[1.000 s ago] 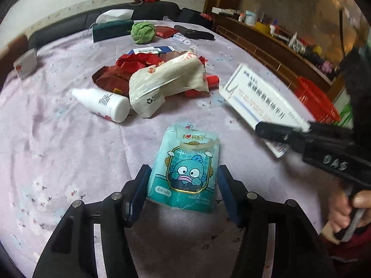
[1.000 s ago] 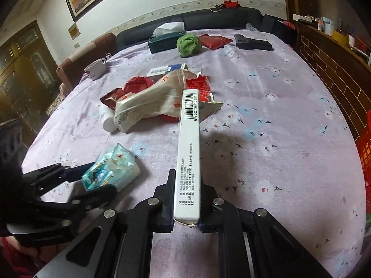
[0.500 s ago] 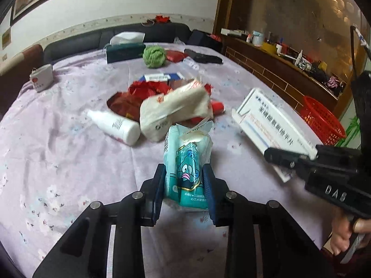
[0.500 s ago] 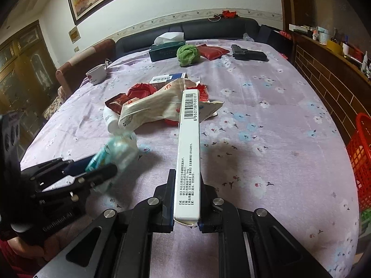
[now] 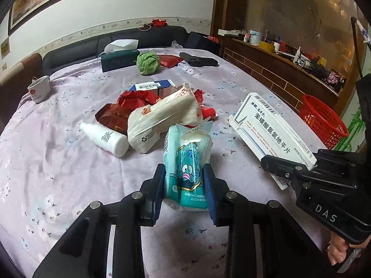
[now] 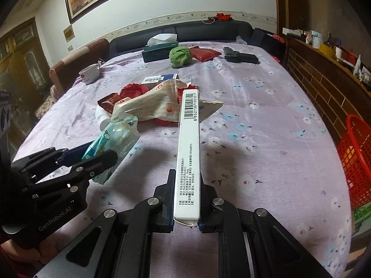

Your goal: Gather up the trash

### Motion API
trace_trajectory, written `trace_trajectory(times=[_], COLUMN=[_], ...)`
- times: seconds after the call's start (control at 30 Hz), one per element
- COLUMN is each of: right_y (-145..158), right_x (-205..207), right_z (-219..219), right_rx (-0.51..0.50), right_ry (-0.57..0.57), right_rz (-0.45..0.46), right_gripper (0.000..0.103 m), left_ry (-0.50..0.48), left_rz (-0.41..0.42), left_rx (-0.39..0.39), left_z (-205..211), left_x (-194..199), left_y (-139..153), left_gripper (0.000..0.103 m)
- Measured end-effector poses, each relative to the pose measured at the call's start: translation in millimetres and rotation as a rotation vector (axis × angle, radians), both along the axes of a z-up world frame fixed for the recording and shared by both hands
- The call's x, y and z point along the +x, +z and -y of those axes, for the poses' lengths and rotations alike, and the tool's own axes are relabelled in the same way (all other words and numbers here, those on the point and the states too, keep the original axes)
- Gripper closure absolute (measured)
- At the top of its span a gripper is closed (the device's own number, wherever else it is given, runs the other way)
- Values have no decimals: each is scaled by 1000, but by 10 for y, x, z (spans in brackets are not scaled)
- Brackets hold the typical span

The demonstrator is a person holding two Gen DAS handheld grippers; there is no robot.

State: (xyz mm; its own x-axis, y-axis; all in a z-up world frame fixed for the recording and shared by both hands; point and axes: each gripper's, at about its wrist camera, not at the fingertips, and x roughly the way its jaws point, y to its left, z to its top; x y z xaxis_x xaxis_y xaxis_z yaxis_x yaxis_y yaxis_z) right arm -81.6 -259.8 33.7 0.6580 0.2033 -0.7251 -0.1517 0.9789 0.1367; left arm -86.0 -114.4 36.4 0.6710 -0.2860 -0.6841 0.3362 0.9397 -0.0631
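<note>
2 grips | L gripper (image 5: 185, 183) clamps tissue pack (image 5: 186, 159) | R gripper (image 6: 186, 199) clamps med box (image 6: 188, 148)

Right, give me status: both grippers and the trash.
Left gripper shut on teal tissue pack. Right gripper shut on white medicine box. Wrapper pile and white bottle on table. Red basket unobstructed.

We see the bottle (image 5: 105, 137) lying left of the paper bag (image 5: 160, 120), the tissue box (image 5: 119, 58) behind them, the basket (image 5: 323, 125) beside the counter (image 5: 58, 139).
</note>
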Motion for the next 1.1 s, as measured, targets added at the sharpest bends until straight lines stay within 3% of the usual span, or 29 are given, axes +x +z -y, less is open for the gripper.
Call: trace_trajectory(times=[1.1], right_y=[186], right_x=[-70], right_z=[162], right_rx=[-59], right_ry=[-55], right_rz=[64], right_gripper=[88], left_ry=[-20], left_rz=[33], left_rx=[23], left_z=[80], left_x=[-24], left_y=[113], left_gripper=[71])
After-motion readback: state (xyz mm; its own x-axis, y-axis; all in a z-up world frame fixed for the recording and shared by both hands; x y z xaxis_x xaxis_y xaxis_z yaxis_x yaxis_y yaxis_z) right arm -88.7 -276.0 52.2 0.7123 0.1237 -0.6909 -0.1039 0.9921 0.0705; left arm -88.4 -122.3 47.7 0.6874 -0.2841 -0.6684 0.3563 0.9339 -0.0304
